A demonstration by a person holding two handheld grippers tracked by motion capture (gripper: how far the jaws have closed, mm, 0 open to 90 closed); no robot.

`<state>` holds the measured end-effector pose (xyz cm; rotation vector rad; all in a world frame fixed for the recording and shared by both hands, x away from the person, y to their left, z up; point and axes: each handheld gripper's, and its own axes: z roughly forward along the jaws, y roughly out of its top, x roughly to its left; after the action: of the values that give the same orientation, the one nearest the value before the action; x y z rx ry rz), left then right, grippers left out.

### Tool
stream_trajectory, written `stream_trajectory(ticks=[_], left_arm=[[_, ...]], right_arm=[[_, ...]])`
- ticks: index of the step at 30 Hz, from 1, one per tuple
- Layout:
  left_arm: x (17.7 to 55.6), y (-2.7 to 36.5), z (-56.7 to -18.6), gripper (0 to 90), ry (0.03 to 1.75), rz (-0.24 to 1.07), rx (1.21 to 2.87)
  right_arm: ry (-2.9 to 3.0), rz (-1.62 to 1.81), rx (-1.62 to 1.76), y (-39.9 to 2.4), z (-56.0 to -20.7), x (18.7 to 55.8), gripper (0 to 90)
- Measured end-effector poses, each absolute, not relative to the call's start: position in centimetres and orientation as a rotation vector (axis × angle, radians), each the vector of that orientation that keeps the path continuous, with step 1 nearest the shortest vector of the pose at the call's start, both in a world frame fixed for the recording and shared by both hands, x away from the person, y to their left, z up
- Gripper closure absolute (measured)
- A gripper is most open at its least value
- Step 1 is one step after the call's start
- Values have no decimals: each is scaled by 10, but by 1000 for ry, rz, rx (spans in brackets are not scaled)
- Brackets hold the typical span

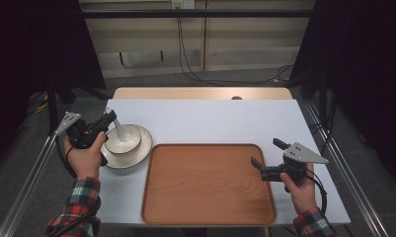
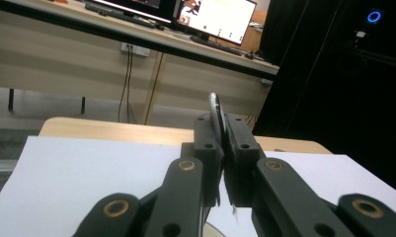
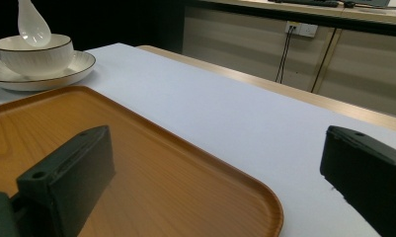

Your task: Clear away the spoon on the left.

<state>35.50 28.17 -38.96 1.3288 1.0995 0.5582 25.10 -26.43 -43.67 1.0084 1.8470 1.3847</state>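
White ceramic is what we are handling: the spoon (image 1: 120, 129) stands with its scoop in the bowl (image 1: 123, 139), and its handle is pinched between the jaws of our left gripper (image 1: 108, 117). In the left gripper view the handle end (image 2: 216, 112) pokes up just past the pads, so the hold sits close to the tip of the handle. That looks to us a thin purchase on a glazed, slippery thing.

The bowl sits on a plate (image 1: 142, 148), just left of the wooden tray (image 1: 208, 183), all on the white table (image 1: 225, 121). In the right gripper view the scoop (image 3: 33, 25) hangs at the bowl's rim.

We judge the step in hand to be lifting the spoon out of the bowl, most likely to carry it over to the tray. To do it well we raise it straight and slowly until the scoop clears the rim, so it neither hooks the bowl nor drags it across the plate. We keep the squeeze steady and avoid any twist of the wrist, since the heavy scoop could swing the handle in the pads.

Our right gripper (image 1: 269, 159) hovers over the tray's right edge with its jaws spread wide and nothing between them. It could steady the bowl if it shifts.
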Motion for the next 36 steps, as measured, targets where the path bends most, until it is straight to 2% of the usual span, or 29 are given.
stream_trajectory(ticks=[19, 36], left_arm=[[352, 262, -357, 856, 1024, 472, 1367], [350, 231, -366, 856, 975, 372, 1430]], right_arm=[[1839, 1414, 1033, -265, -436, 251, 0], [1850, 1407, 1018, -265, -437, 251, 1]])
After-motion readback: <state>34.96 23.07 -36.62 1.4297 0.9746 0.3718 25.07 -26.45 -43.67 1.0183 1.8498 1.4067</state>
